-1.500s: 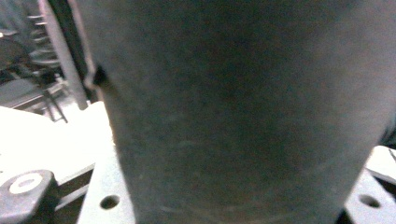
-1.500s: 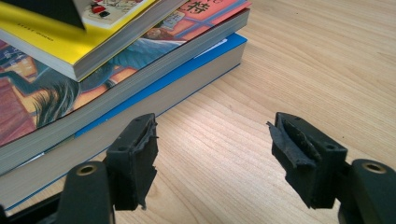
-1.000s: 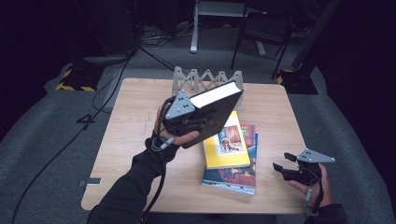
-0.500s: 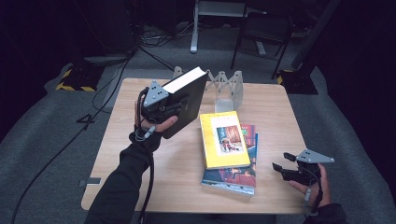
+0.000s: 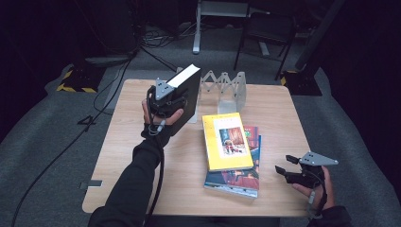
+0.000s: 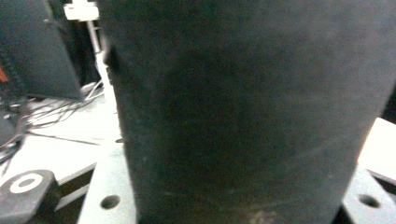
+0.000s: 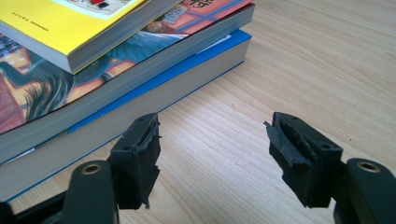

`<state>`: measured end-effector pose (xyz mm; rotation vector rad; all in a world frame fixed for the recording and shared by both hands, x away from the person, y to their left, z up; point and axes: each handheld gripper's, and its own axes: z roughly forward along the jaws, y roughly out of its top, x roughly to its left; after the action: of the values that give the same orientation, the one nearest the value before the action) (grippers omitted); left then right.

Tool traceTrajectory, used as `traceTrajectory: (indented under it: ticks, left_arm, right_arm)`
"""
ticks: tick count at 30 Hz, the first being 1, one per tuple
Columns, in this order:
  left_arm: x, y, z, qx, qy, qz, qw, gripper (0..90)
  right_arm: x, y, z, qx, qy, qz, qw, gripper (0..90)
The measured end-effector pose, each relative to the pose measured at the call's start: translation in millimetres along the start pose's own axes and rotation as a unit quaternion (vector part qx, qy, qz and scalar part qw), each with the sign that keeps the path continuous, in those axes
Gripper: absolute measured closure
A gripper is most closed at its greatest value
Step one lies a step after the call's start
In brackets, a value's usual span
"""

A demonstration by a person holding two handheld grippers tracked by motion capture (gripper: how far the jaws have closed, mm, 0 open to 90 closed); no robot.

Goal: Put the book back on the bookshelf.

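One black book [image 5: 185, 97] gripped upright, table edge [image 5: 118, 156] near

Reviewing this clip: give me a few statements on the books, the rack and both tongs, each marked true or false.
1. The left tongs hold the black book up off the table. True.
2. The right tongs are shut on the yellow book. False: they are open, holding nothing, beside the stack.
3. The yellow book lies on top of the stack. True.
4. The zigzag rack stands at the table's near edge. False: it stands toward the far edge.
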<state>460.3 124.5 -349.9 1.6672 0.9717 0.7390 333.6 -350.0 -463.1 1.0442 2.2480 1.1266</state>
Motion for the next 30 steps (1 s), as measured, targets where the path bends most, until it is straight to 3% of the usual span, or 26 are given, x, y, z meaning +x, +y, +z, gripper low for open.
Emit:
traceTrajectory:
  ticks: [5,14,18,22,24,30]
  left_arm:
    - [3.7,-5.2,16.4,0.007,0.025,-0.019,0.9995,51.9]
    - [6.8,-13.4,43.0,0.011,0.084,-0.041,0.9955,51.9]
    - [6.7,-16.8,50.5,0.010,0.094,-0.052,0.9941,51.9]
    - [1.9,-23.7,59.2,-0.003,0.117,-0.065,0.9910,51.9]
    - [-2.3,-24.6,63.3,-0.001,0.124,-0.059,0.9906,51.9]
    - [-4.4,-30.7,67.8,-0.004,0.135,-0.076,0.9879,51.6]
  right_arm:
    - [0.5,0.4,1.4,0.003,0.004,-0.005,1.0000,33.8]
    - [0.4,0.6,3.6,0.009,0.010,-0.010,0.9999,34.5]
    - [0.1,0.1,4.1,0.010,0.012,-0.009,0.9998,34.7]
    - [-0.1,-0.2,4.5,0.009,0.013,-0.008,0.9998,34.8]
    - [-0.3,-0.6,4.5,0.005,0.012,-0.007,0.9999,34.8]
    - [-0.1,-0.4,2.4,0.001,0.012,-0.007,0.9999,34.8]
